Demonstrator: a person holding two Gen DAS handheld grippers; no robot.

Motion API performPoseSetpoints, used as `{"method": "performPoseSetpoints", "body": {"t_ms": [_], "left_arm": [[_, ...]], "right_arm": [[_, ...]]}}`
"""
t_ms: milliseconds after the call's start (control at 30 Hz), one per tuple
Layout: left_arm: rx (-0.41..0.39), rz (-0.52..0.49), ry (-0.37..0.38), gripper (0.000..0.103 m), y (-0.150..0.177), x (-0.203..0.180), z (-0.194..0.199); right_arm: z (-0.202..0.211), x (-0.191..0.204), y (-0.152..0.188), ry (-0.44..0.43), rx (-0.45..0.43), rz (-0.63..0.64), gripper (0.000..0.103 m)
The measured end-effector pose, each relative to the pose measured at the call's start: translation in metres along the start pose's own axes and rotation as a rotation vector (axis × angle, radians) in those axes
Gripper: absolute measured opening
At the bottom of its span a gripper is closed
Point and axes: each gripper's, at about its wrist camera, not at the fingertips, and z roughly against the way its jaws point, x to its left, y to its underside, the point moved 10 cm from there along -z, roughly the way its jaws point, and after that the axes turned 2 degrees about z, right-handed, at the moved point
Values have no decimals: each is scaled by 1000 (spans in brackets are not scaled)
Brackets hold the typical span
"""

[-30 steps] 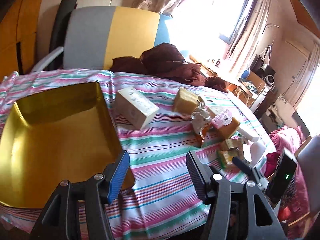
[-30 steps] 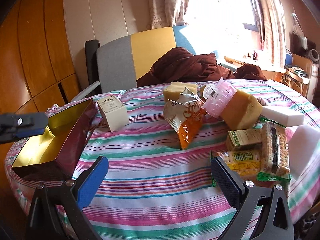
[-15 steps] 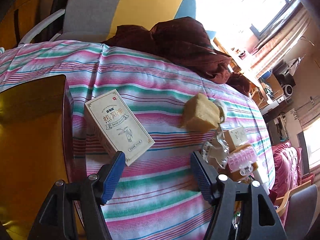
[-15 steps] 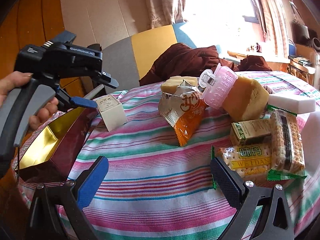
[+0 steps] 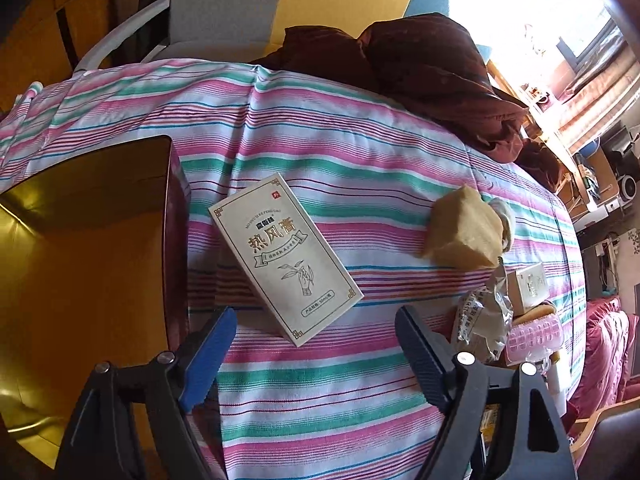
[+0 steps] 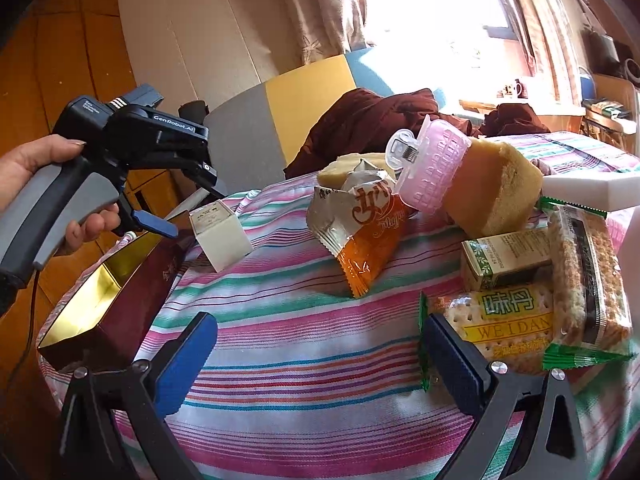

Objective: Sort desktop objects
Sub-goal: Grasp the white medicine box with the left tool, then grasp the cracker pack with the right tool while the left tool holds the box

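A cream carton with dark lettering (image 5: 285,256) lies on the striped cloth just right of the gold-lined box (image 5: 80,264). My left gripper (image 5: 312,344) hovers open above the carton's near end, nothing between its fingers. In the right wrist view the same carton (image 6: 220,236) stands beside the gold-lined box (image 6: 104,300), with the left gripper (image 6: 176,212) over it, held by a hand (image 6: 36,164). My right gripper (image 6: 320,352) hangs open over bare cloth, its right finger close to the cracker packs (image 6: 516,320).
A yellow sponge (image 5: 464,232), an orange snack pouch (image 6: 360,232), a pink hair clip (image 6: 432,168), a tan sponge (image 6: 496,192), a small green carton (image 6: 508,256) and a white foam block (image 6: 588,188) crowd the right side. A chair with a brown garment (image 5: 432,72) stands behind.
My left gripper has swung forward and down from over the gold box to hover above the cream carton. My right gripper has edged slightly closer to the snack pile.
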Motion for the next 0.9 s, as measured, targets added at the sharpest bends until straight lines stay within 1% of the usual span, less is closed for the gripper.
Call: {"method": "performPoseSetpoints", "body": {"t_ms": [67, 167, 300, 367, 433, 467, 500, 567, 667, 767, 900], "left_arm": [[9, 4, -3, 84, -5, -4, -5], [22, 6, -27, 84, -11, -9, -17], [57, 51, -21, 84, -15, -4, -30], [62, 69, -25, 83, -16, 0, -34], [59, 78, -30, 76, -16, 3, -37], [58, 81, -33, 71, -16, 6, -38], [59, 87, -29, 69, -16, 8, -40], [47, 83, -15, 69, -14, 9, -39], [14, 49, -5, 65, -13, 6, -36], [-42, -13, 3, 60, -10, -1, -30], [-83, -70, 35, 59, 3, -4, -24]], "right_arm": [[0, 0, 0, -3, -2, 1, 103], [1, 1, 1, -8, -6, 2, 103], [1, 1, 1, -21, -11, 1, 103], [0, 1, 1, -27, -16, 0, 103], [0, 1, 1, -36, -20, -1, 103], [0, 1, 1, -42, -23, -2, 103], [0, 1, 1, -46, -26, -1, 103], [0, 1, 1, -56, -32, -1, 103], [1, 1, 0, -73, -43, -4, 103], [2, 0, 0, -95, -53, -13, 103], [2, 0, -1, -114, -56, -18, 103]]}}
